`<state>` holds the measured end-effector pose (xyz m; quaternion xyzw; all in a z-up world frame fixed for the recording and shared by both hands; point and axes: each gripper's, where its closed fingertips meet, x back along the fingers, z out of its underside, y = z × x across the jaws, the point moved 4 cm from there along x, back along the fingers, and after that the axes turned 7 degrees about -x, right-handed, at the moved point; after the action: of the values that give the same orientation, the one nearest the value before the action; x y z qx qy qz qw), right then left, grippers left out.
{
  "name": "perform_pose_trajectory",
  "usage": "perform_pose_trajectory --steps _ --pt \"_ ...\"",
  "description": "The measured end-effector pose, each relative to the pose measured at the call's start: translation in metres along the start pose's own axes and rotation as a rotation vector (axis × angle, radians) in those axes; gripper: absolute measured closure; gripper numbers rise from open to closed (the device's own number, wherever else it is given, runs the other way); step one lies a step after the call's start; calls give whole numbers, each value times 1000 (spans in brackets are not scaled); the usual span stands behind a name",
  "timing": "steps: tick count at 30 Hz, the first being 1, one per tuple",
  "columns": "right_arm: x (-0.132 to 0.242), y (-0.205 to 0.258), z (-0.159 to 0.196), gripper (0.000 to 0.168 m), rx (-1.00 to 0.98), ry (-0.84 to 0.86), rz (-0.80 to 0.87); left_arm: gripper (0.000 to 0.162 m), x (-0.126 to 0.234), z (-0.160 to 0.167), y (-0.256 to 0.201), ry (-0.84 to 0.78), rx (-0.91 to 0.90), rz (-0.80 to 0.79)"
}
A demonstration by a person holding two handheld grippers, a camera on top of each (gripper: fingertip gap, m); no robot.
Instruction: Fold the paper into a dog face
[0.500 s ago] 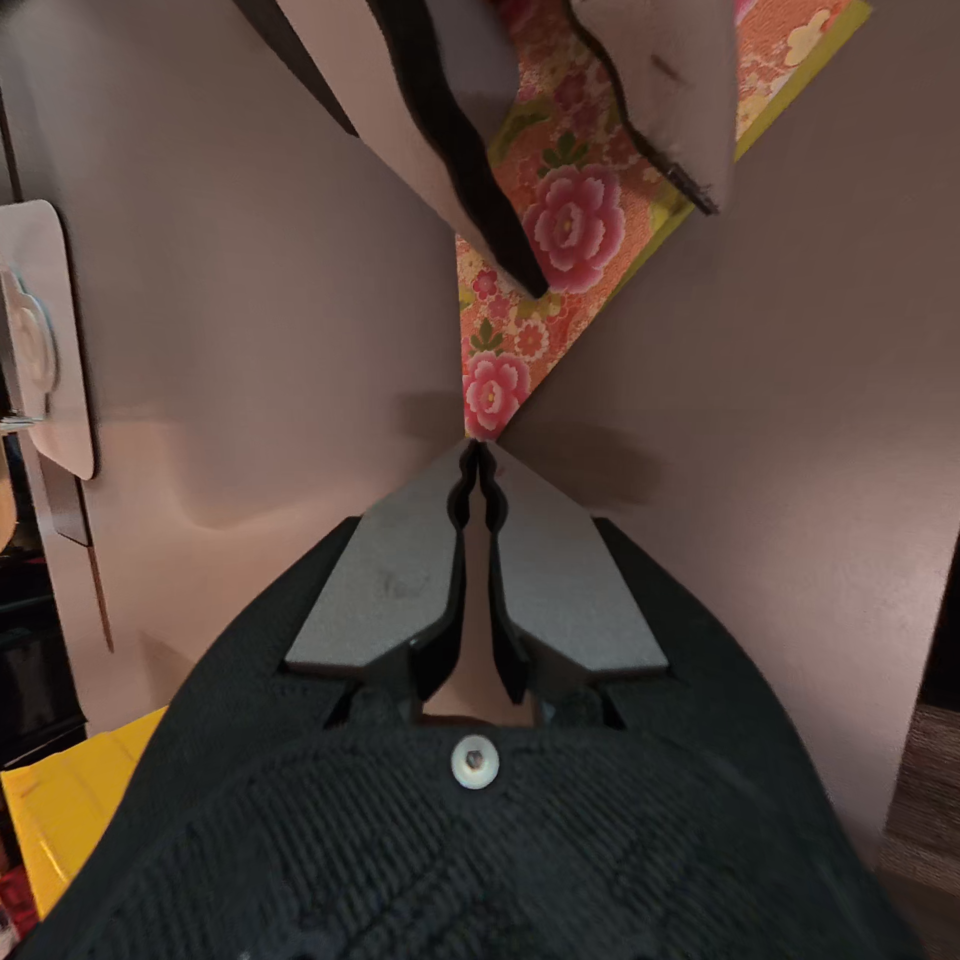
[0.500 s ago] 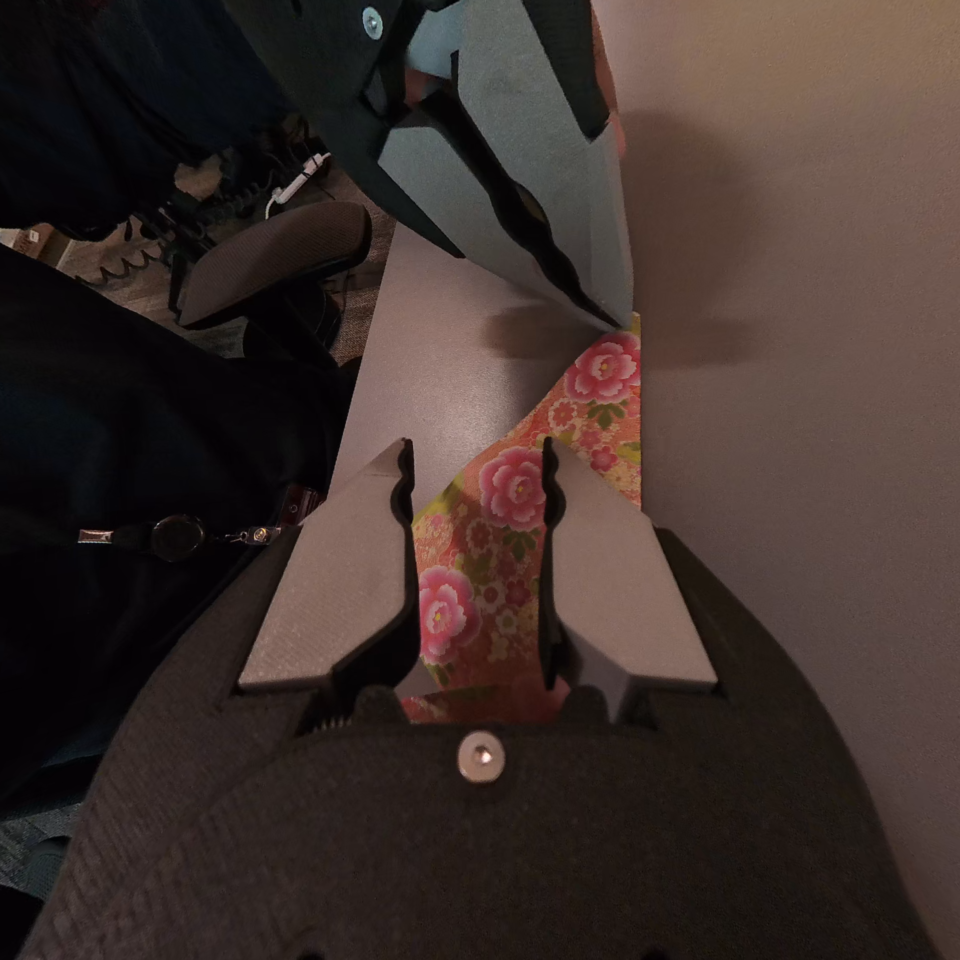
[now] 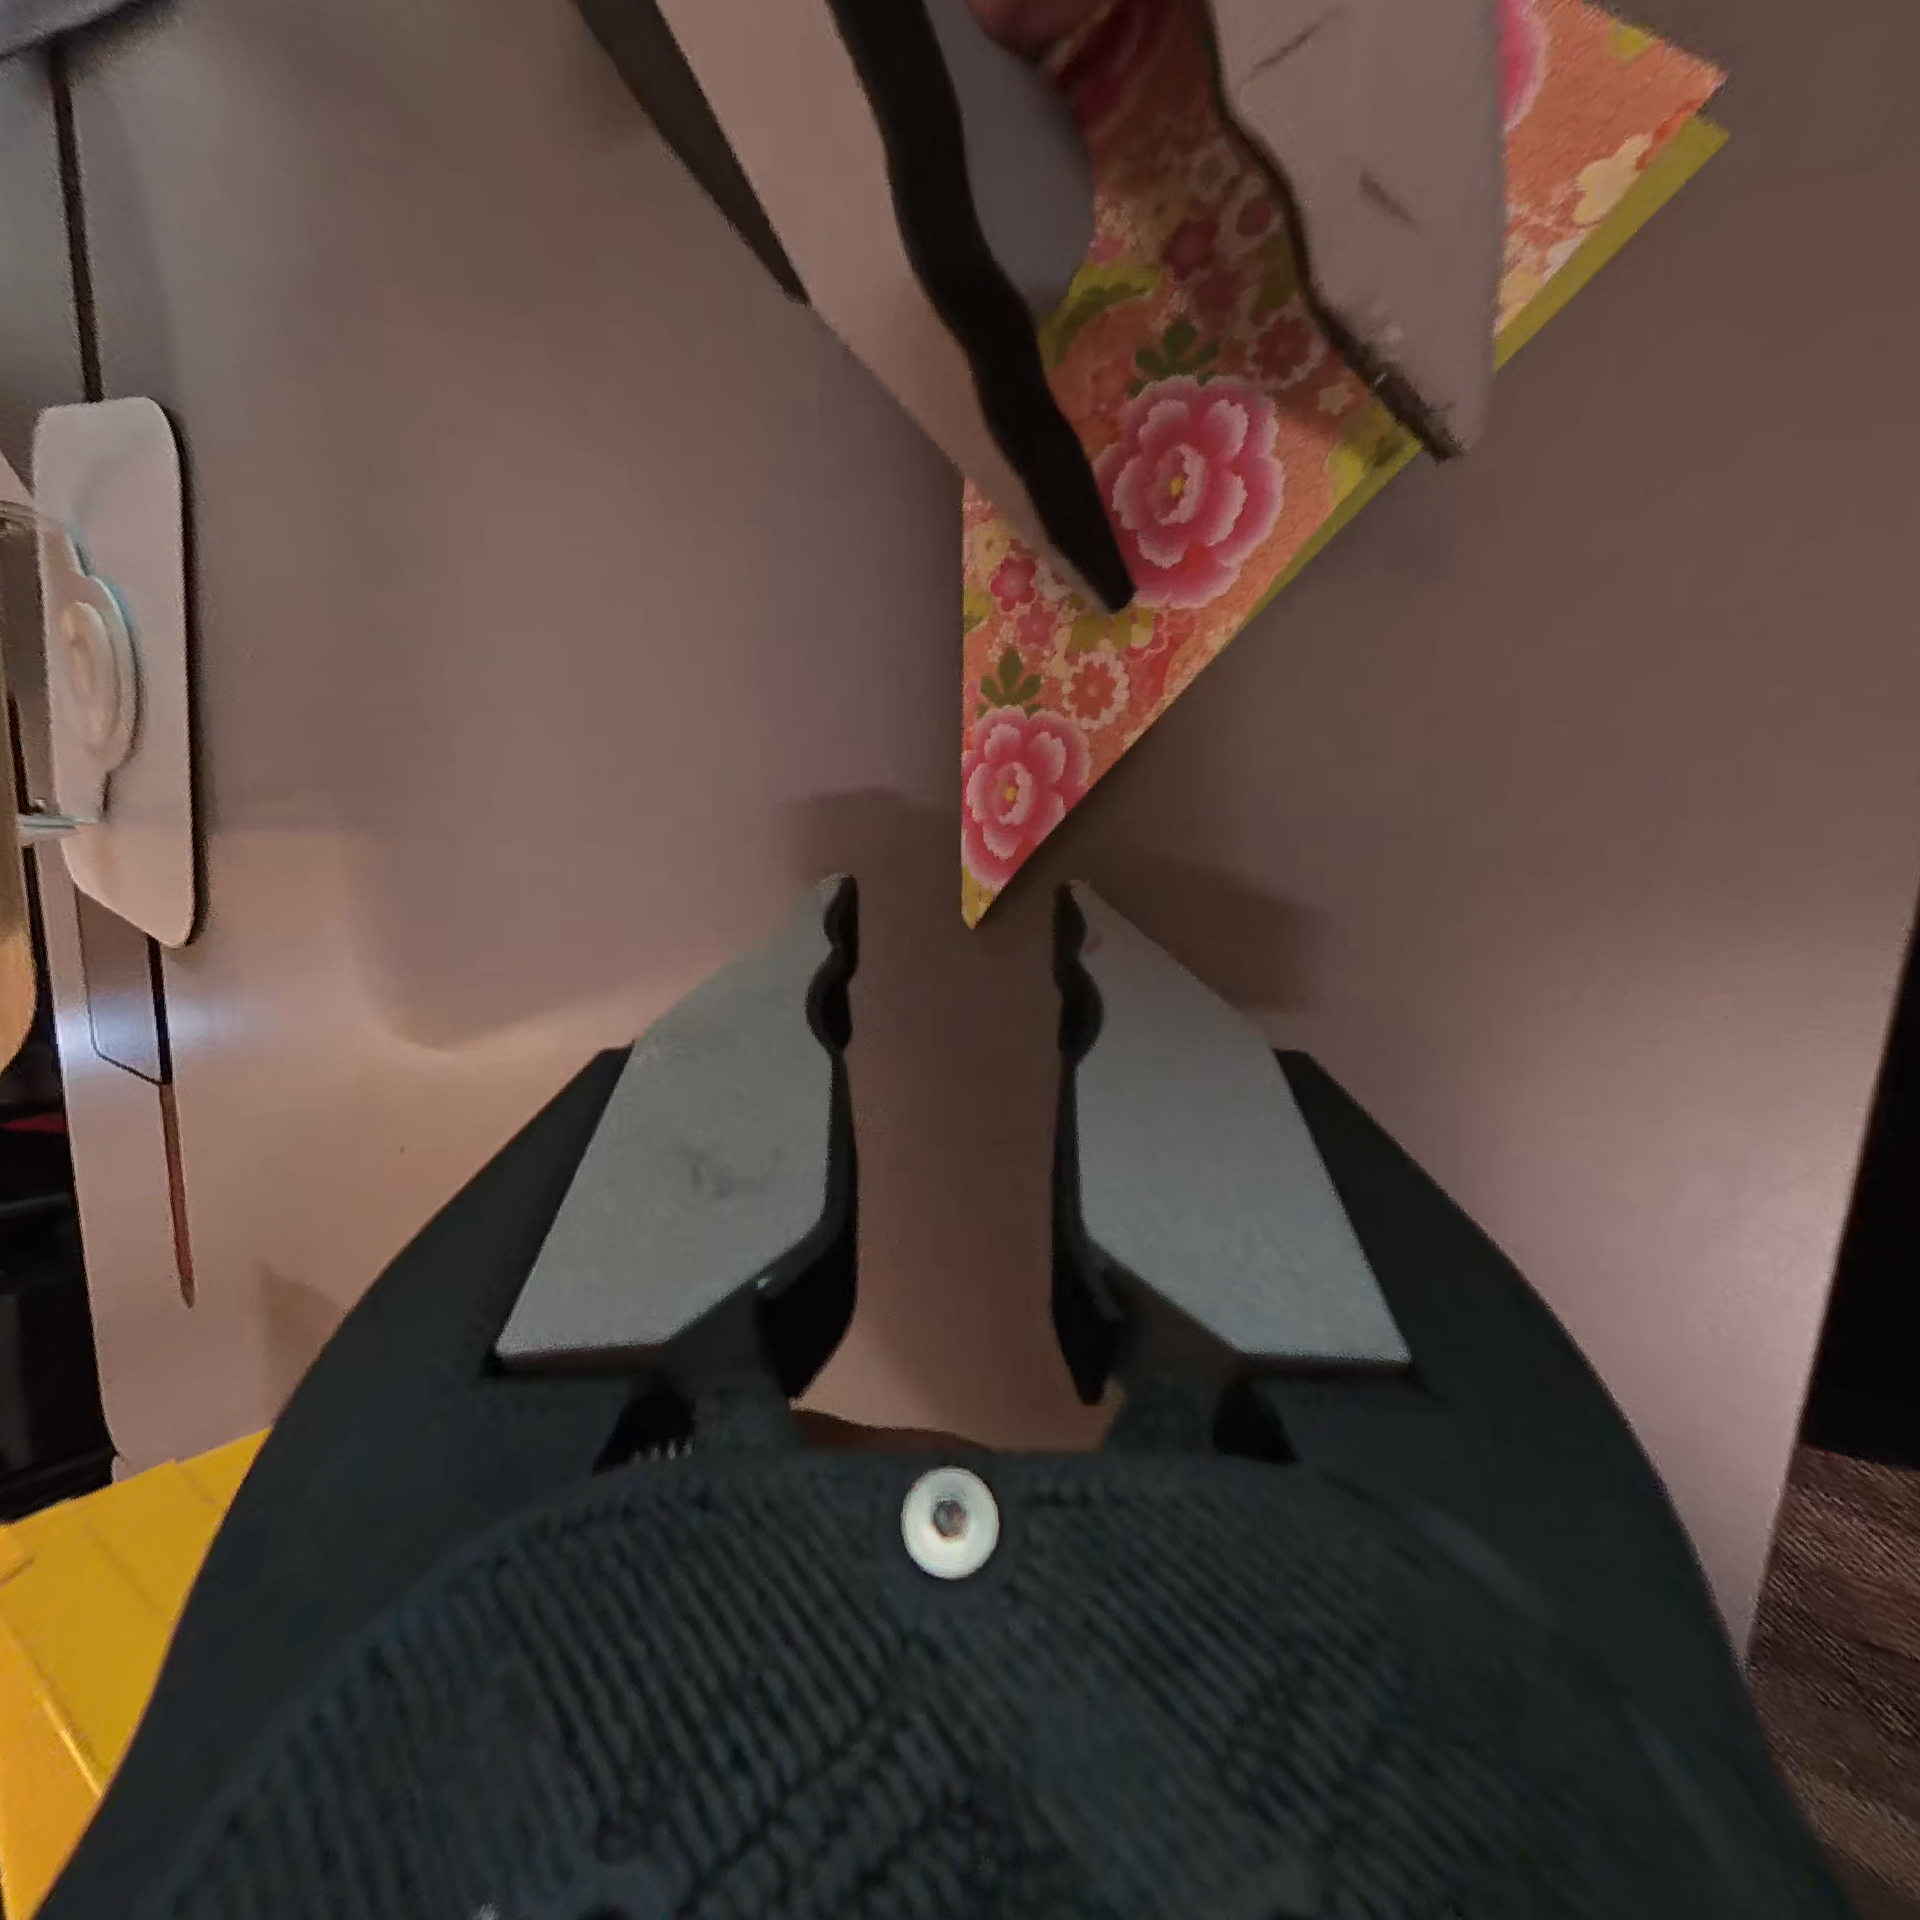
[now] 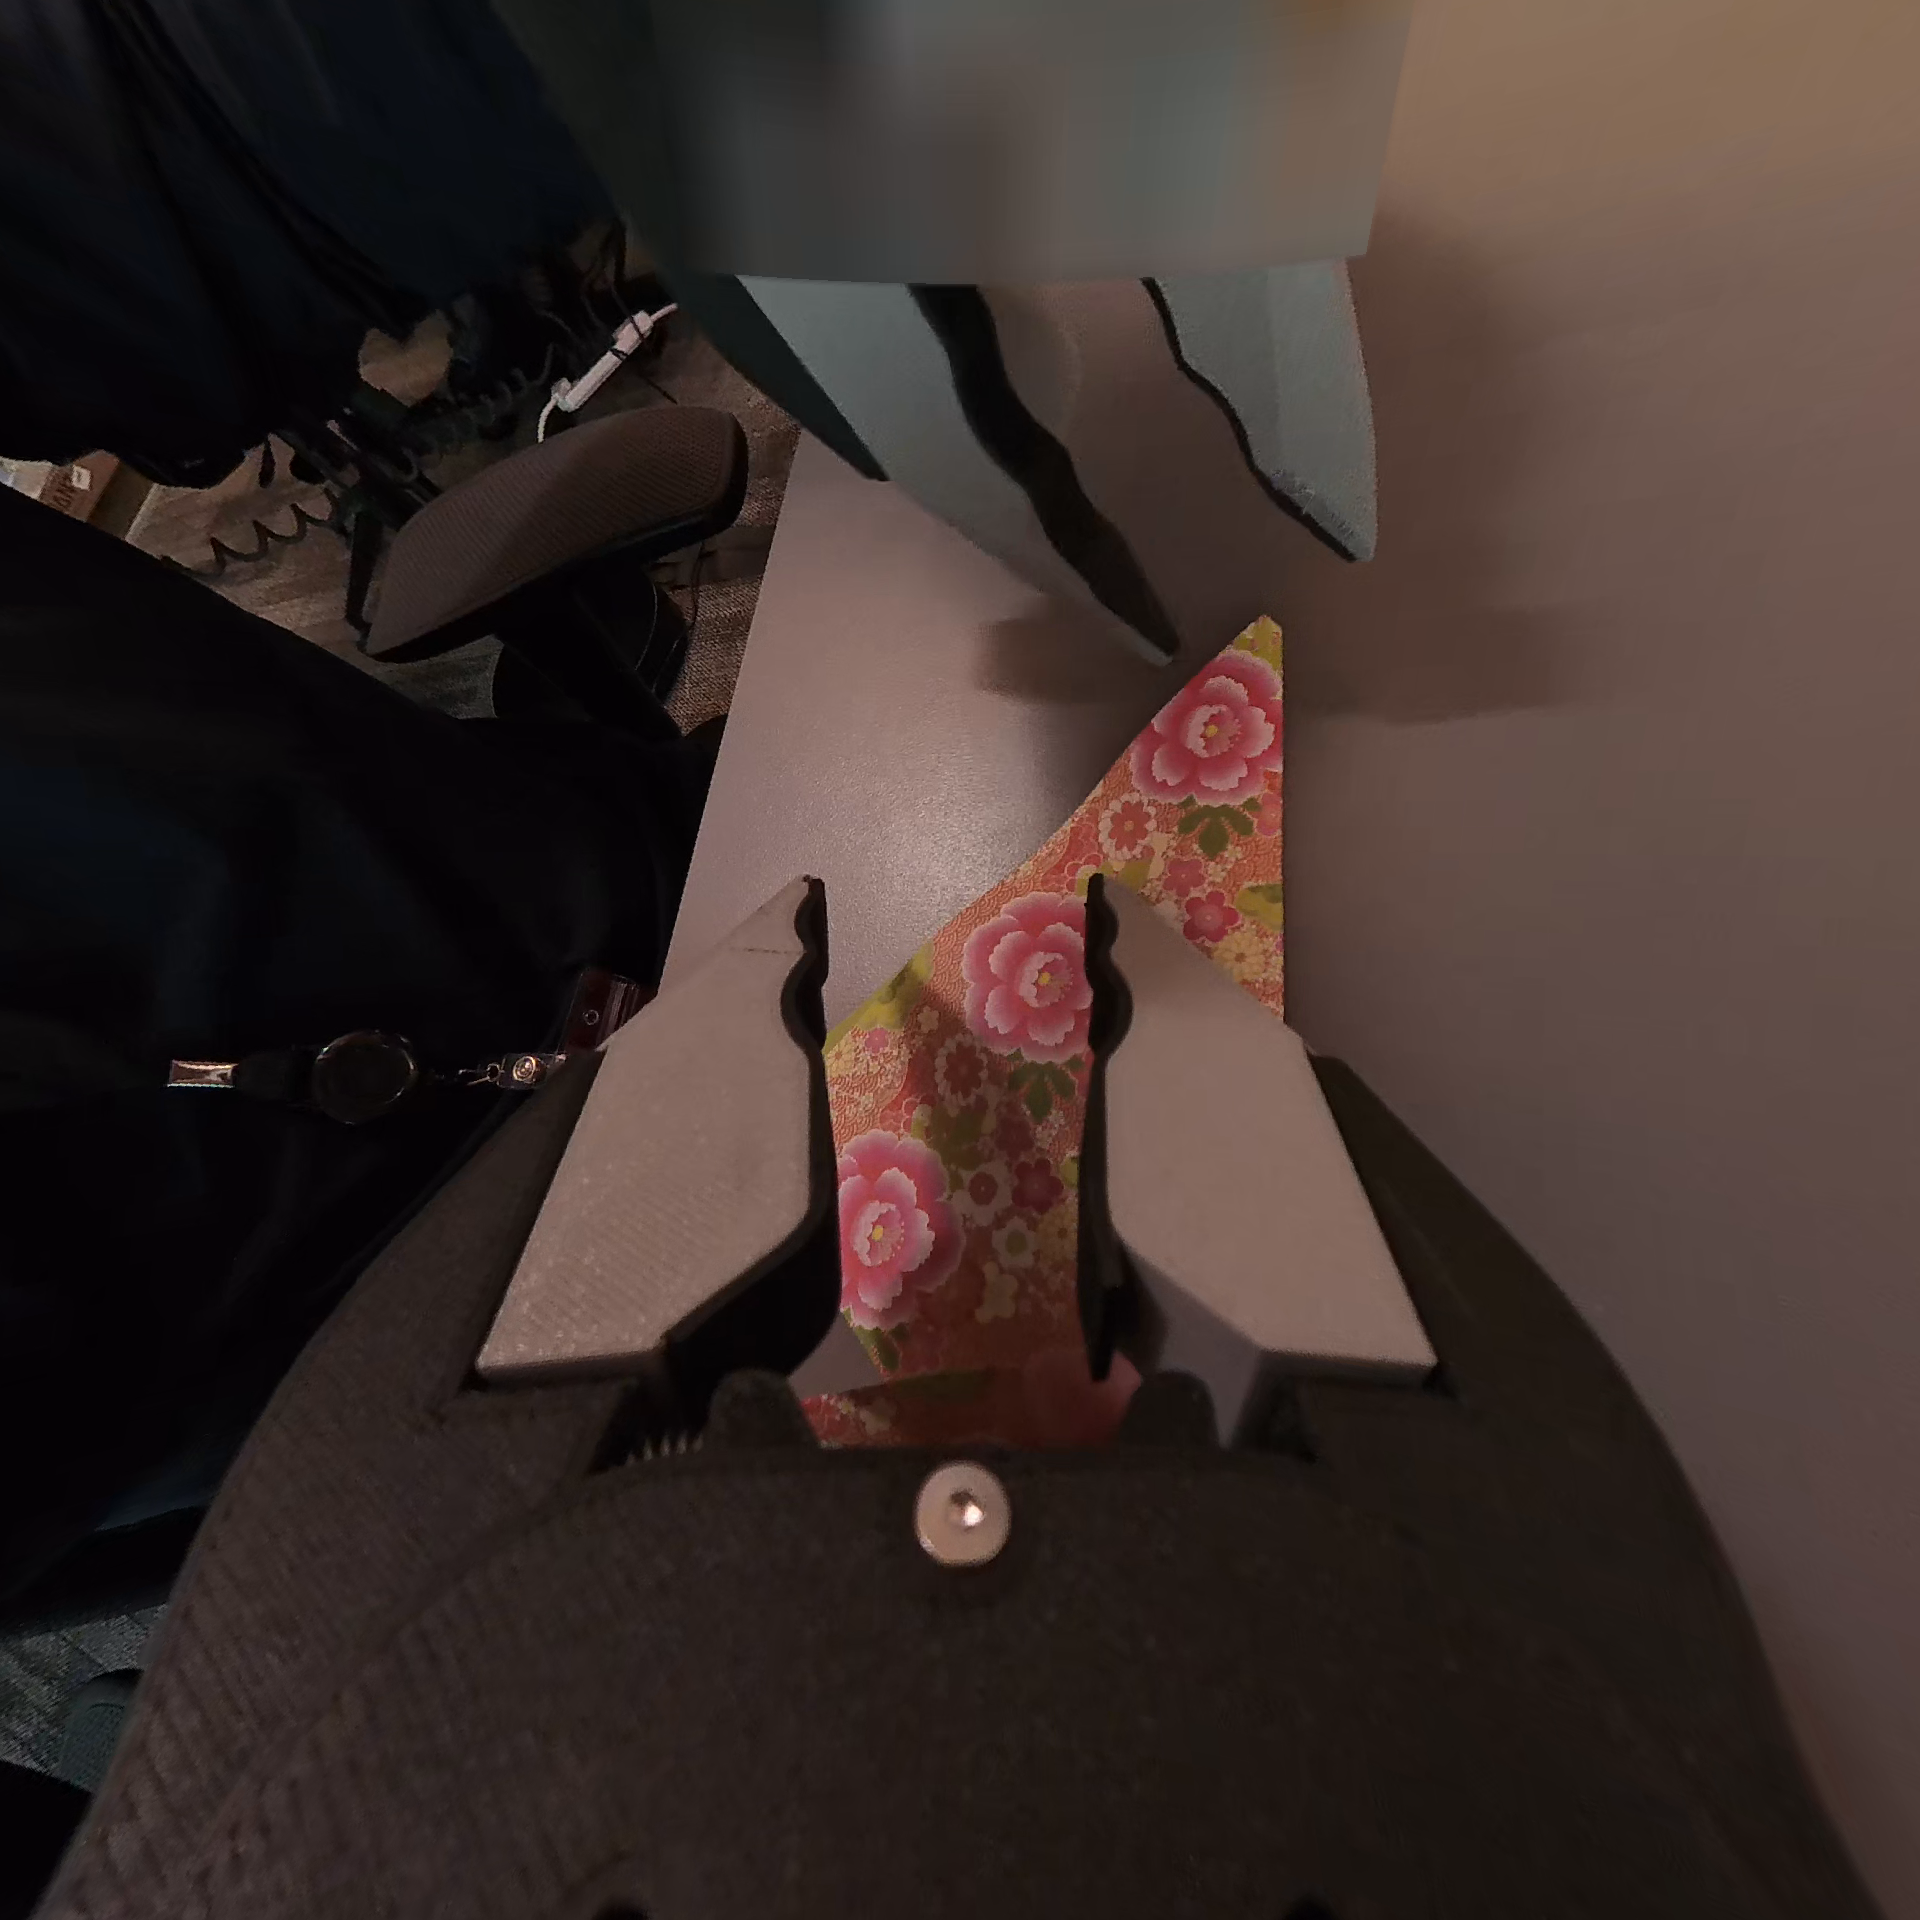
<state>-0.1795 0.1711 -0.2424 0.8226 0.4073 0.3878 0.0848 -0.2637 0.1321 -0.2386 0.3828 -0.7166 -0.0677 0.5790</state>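
Observation:
The floral paper is folded into a triangle with a yellow-green edge and lies flat on the pale table. My left gripper is open and empty, its tips just short of the paper's near corner. My right gripper is open and held over the paper, which shows between its fingers. In the left wrist view the right gripper points down at the paper, one tip on it and one at its edge. The left gripper shows beyond the paper's far corner.
A white card-like plate sits at the table's left edge, with something yellow below it. A person in dark clothes with a badge reel and a chair armrest are beside the table edge.
My left gripper was shut at the paper's near corner and is now open, with the corner lying free in front of it. The right gripper stays open over the paper.

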Motion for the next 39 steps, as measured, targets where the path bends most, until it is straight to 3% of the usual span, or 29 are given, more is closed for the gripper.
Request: perform_pose_trajectory --steps 5,13,16,34,39 --pt "0 0 0 122 -1 -1 -1 121 -2 -8 0 -19 -51 -27" --pt "0 1 1 121 -1 1 -8 132 -13 -10 10 22 -155 -149" --pt "0 2 1 121 -2 1 -12 162 -15 -11 9 3 -175 -180" --pt "7 -4 -8 122 -7 -77 11 162 -5 -15 7 32 -447 -505" --pt "8 -10 -11 118 -53 -96 28 162 -6 -14 1 11 -440 -516"
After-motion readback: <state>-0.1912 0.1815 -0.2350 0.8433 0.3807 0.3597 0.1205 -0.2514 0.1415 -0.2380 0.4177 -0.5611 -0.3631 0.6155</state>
